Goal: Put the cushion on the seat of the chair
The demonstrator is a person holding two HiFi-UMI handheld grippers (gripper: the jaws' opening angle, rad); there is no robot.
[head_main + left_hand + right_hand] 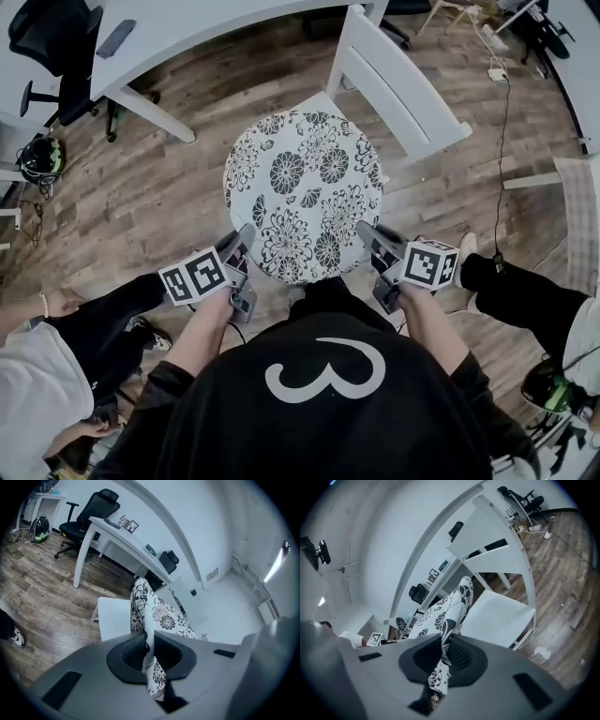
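Note:
A round white cushion [305, 192] with a black flower print hangs in the air in front of the person, above the white chair [398, 80]. My left gripper [246, 246] is shut on its near left edge and my right gripper [367, 236] on its near right edge. In the left gripper view the cushion [161, 616] runs edge-on between the dark pads, with the chair seat [112, 618] behind it. From the right gripper view, the cushion [447, 616] stands pinched between the jaws and the white seat [501, 616] lies beyond. The cushion hides most of the seat in the head view.
A white desk [178, 28] with slanted legs stands at the far left, with a black office chair [52, 47] beside it. A second person sits at the near left [56, 375]. A cable [502, 122] trails over the wood floor at right, and a shoe [466, 248] stands close to my right gripper.

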